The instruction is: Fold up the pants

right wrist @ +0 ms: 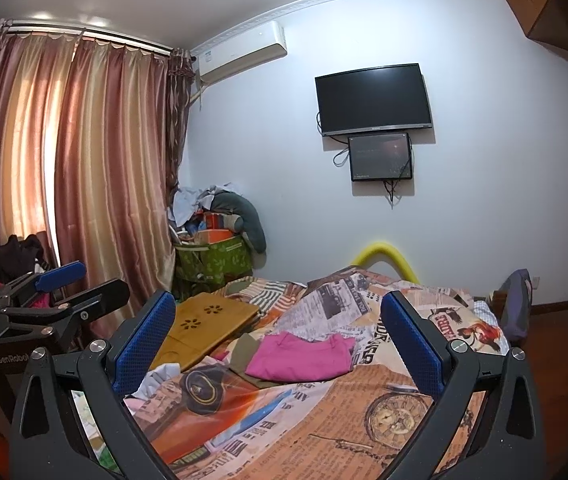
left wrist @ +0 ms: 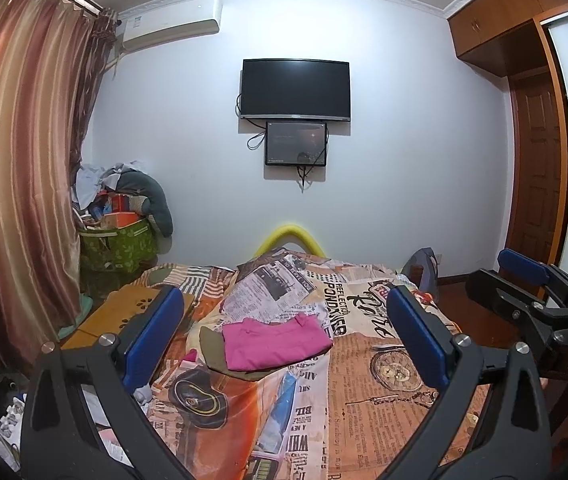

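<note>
Pink pants [left wrist: 274, 343] lie folded in a flat rectangle on the bed, on top of an olive-green garment [left wrist: 214, 350]. They also show in the right wrist view [right wrist: 304, 356], over the same olive garment [right wrist: 242, 354]. My left gripper [left wrist: 284, 332] is open and empty, held above the near part of the bed, short of the pants. My right gripper [right wrist: 278, 338] is open and empty at about the same height. Each gripper shows at the edge of the other's view: the right one [left wrist: 524, 280], the left one [right wrist: 64, 284].
The bed has a newspaper-print cover [left wrist: 384, 400] with a rumpled fold at the far end. A wooden lap tray [right wrist: 208, 322] lies at the bed's left. A green bag of clutter [left wrist: 118, 244] stands by the curtains [left wrist: 16, 180]. A TV [left wrist: 296, 88] hangs on the far wall.
</note>
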The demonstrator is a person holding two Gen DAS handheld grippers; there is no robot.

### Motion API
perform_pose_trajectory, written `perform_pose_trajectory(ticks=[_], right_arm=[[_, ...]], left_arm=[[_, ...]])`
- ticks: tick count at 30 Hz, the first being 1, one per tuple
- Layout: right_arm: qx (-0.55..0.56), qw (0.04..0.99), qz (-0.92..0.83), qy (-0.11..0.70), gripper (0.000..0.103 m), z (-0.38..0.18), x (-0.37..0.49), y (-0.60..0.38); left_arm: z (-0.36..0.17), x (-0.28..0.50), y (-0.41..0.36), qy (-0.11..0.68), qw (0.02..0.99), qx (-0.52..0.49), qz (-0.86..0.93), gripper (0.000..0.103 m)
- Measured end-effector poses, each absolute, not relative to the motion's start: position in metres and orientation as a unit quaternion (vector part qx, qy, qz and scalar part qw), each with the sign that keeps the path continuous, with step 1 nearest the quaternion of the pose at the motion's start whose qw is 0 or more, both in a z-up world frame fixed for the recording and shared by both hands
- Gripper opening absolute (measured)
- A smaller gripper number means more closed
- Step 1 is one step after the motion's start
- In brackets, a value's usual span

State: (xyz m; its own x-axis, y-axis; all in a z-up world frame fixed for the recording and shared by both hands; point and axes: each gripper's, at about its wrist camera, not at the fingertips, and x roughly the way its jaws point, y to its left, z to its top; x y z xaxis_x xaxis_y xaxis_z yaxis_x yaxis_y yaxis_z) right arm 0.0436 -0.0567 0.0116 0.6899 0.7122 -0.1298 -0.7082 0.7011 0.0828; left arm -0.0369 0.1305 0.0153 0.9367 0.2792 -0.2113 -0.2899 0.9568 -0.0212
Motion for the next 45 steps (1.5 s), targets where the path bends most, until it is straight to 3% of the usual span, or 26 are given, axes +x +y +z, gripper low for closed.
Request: perform_pose_trajectory(ticks=[45], right_arm=[[0.024, 0.921, 0.38, 0.086, 0.102, 0.0125, 0.0439, -0.0629]], left_arm=[[0.012, -0.0314, 0.1286, 0.114, 0.986, -0.023, 0.117, 0.102]])
